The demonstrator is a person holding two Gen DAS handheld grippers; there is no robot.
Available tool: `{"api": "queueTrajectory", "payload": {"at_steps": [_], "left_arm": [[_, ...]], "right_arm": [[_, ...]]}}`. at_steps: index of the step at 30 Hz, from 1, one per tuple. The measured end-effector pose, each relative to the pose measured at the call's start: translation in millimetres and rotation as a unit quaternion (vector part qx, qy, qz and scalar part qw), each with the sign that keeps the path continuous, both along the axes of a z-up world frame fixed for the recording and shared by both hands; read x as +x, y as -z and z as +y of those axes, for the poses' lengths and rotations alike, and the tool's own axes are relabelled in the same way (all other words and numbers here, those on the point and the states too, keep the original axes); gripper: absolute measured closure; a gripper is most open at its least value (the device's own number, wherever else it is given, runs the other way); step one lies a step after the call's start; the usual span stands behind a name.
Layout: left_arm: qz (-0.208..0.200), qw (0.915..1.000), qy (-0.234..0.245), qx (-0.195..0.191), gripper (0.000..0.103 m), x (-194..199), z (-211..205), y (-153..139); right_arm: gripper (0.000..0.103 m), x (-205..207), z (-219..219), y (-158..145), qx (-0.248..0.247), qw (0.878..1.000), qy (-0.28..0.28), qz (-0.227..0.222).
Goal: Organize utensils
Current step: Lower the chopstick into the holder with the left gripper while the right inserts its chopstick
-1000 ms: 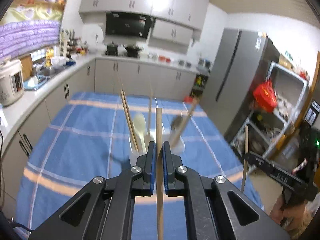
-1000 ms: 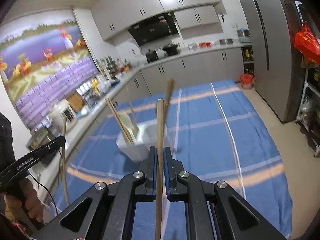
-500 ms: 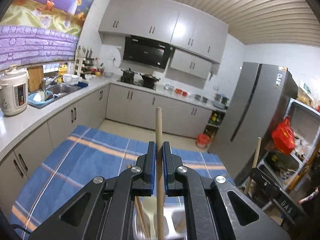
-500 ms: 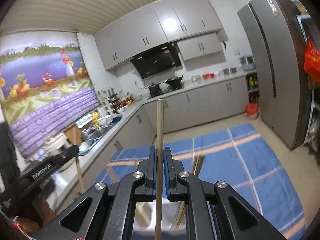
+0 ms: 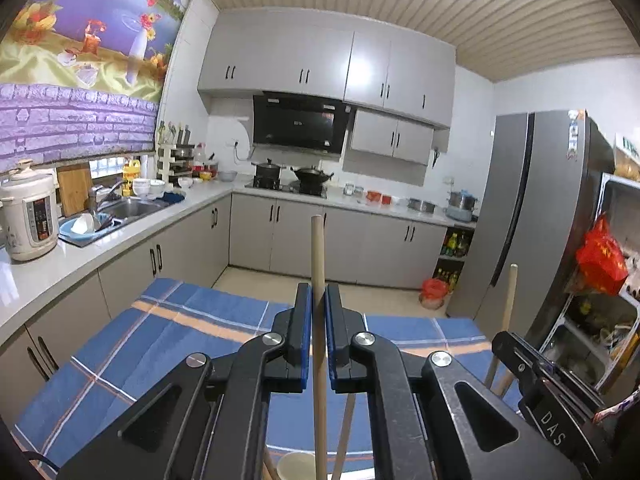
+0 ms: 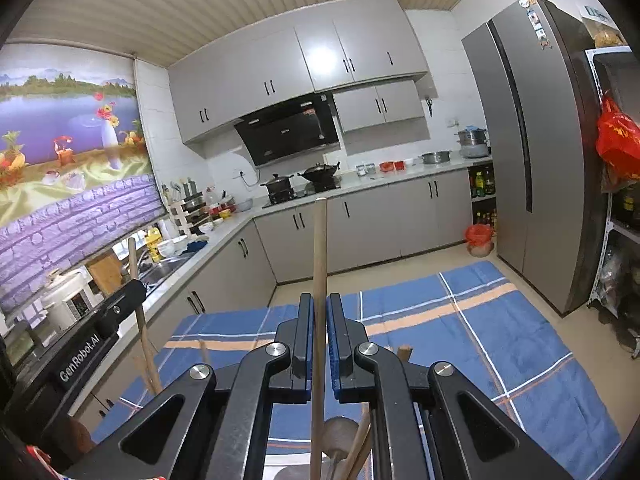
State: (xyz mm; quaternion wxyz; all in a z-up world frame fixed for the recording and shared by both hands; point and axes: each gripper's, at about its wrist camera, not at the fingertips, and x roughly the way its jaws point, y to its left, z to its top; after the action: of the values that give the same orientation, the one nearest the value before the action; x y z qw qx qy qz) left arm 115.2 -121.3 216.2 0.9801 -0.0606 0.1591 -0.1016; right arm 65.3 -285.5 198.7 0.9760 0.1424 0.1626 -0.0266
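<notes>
My left gripper point(image 5: 318, 300) is shut on a wooden stick-handled utensil point(image 5: 317, 256) that stands upright between its blue pads. My right gripper point(image 6: 319, 312) is shut on another wooden utensil handle point(image 6: 320, 248), also upright. Below each gripper, at the bottom frame edge, the tops of other wooden utensils point(image 5: 345, 432) and a white holder point(image 5: 296, 466) show; a spoon bowl point(image 6: 340, 434) shows in the right wrist view. The right gripper with its stick point(image 5: 505, 320) appears at the right in the left wrist view; the left gripper with its stick point(image 6: 138, 304) appears at the left in the right wrist view.
A blue plaid cloth point(image 5: 168, 344) point(image 6: 500, 328) covers the table under the grippers. Grey kitchen counters point(image 5: 120, 232) with a sink and rice cooker point(image 5: 28, 216) run along the left. A grey fridge point(image 6: 532, 168) stands at the right.
Both views have tilted upward, from the table and holder to the kitchen cabinets and ceiling. The holder has slid to the bottom frame edge. Both grippers stay shut on their sticks.
</notes>
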Motion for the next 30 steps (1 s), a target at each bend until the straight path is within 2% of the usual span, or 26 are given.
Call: {"api": "queueTrajectory", "payload": {"at_steps": [4, 11, 19, 24, 25, 26, 27, 29, 30], "left_arm": [[0.017, 0.9998, -0.002, 0.008, 0.097, 6, -3, 16], [0.034, 0.9993, -0.008, 0.014, 0.097, 7, -1, 28], [0.039, 0.9991, -0.010, 0.013, 0.097, -3, 4, 27], [0.037, 0.9991, -0.010, 0.019, 0.097, -22, 8, 24], [0.036, 0.9991, -0.010, 0.019, 0.096, -26, 8, 23], [0.035, 0.9991, -0.010, 0.020, 0.096, -30, 9, 22], [0.034, 0.9991, -0.010, 0.021, 0.094, -36, 11, 21], [0.032, 0.9992, -0.012, 0.022, 0.084, -45, 12, 17], [0.029, 0.9993, -0.014, 0.021, 0.073, -50, 15, 15]], "right_arm": [[0.096, 3, 0, 12, -0.007, 1.000, 0.000, 0.011], [0.096, -5, -1, 27, -0.004, 1.000, -0.009, 0.023], [0.096, -15, 1, 37, -0.009, 0.999, -0.018, 0.037], [0.095, -21, 0, 44, -0.006, 0.999, -0.016, 0.048], [0.094, -22, -1, 44, -0.005, 0.999, -0.015, 0.049], [0.088, -23, -1, 44, -0.003, 0.999, -0.016, 0.050], [0.080, -24, -1, 43, -0.001, 0.999, -0.017, 0.050], [0.076, -28, 0, 41, -0.001, 0.999, -0.019, 0.046], [0.076, -30, 0, 39, -0.004, 0.999, -0.019, 0.044]]}}
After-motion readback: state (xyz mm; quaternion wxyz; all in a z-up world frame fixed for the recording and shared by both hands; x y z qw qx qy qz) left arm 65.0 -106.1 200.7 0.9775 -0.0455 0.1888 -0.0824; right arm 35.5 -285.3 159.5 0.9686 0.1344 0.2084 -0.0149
